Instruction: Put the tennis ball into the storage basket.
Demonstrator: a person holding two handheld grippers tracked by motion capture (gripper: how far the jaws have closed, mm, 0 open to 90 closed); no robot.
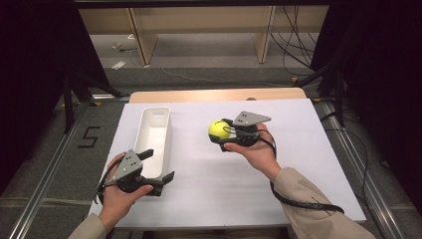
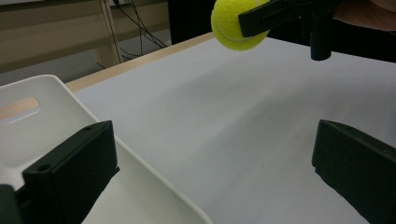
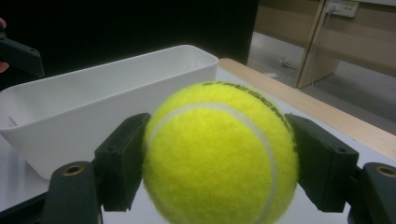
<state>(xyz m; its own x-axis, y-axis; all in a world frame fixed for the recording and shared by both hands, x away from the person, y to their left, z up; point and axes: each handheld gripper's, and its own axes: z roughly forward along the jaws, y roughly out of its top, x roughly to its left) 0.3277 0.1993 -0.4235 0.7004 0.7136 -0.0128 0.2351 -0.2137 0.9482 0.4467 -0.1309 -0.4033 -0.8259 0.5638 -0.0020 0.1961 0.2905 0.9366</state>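
Note:
A yellow tennis ball [image 1: 217, 129] hangs above the white table top [image 1: 239, 189], right of the white bin [image 1: 169, 134]. My right gripper [image 1: 222, 132] is shut on it, one black pad on each side of the ball [image 3: 219, 154]. In the right gripper view the bin [image 3: 107, 102] stands just behind the ball, with nothing visible in it. My left gripper [image 1: 160, 164] rests open at the bin's near end. In the left gripper view one jaw is over the bin's [image 2: 46, 107] inside and the other over the table, with the ball [image 2: 233, 28] high and farther off.
The white sheet [image 2: 224, 116] covers most of the table, and a wooden strip [image 1: 219, 94] shows along its far edge. Beyond it are wooden furniture legs [image 1: 142, 40] and loose cables [image 1: 293, 35] on the floor. Metal rails [image 1: 54, 154] run down both sides.

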